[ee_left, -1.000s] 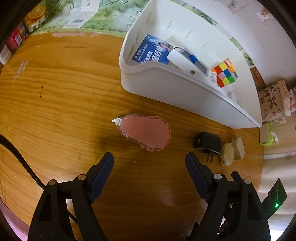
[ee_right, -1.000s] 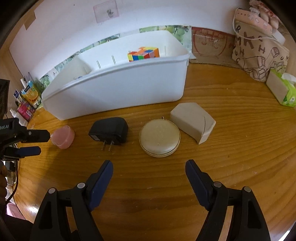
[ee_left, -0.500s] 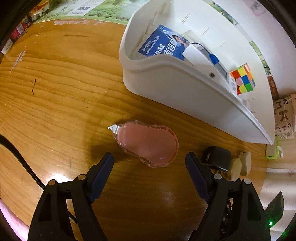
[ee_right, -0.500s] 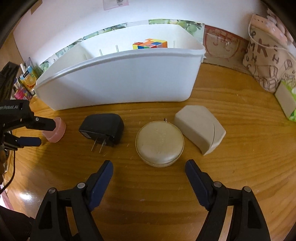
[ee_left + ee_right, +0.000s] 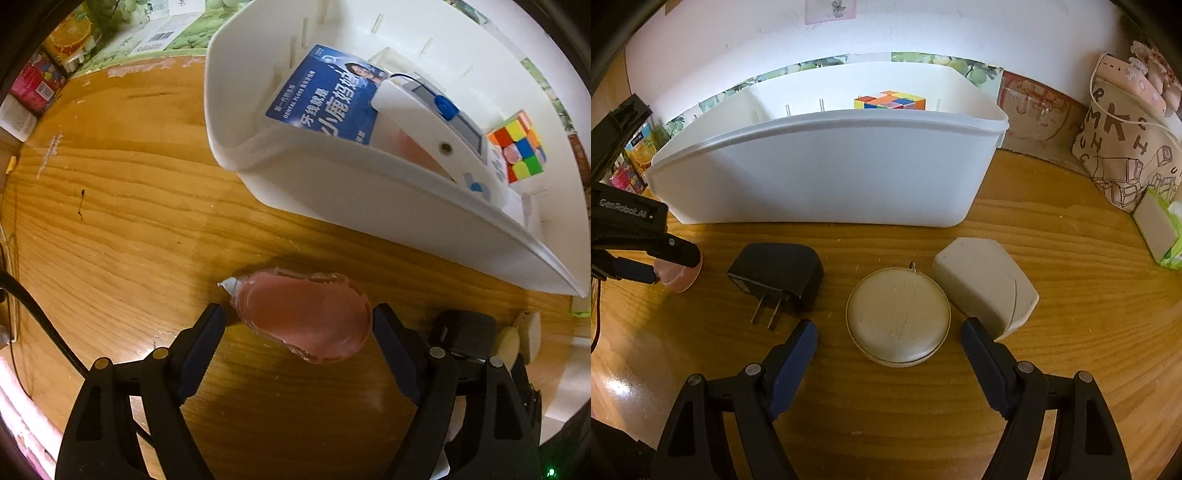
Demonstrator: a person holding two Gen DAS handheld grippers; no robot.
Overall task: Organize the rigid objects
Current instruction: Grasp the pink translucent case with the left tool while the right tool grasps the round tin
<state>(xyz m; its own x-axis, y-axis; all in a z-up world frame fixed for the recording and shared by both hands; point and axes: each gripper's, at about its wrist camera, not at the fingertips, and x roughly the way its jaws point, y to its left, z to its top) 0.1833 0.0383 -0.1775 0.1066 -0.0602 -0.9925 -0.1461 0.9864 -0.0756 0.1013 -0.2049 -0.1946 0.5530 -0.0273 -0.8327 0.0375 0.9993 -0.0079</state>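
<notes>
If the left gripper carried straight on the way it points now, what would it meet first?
Most likely the pink case. The left gripper points down at the wooden table with its open fingers either side of the case, no pad visibly touching. How far above the table it is, I cannot tell.

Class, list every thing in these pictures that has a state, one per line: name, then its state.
Left gripper: open, straddling the pink case.
Right gripper: open, empty, just short of the tin.
Pink translucent plastic case: flat on the table, ungripped.
Round beige tin: lid shut.
Black plug adapter: unplugged.
White plastic bin: uncovered.
Multicoloured puzzle cube: scrambled.
</notes>
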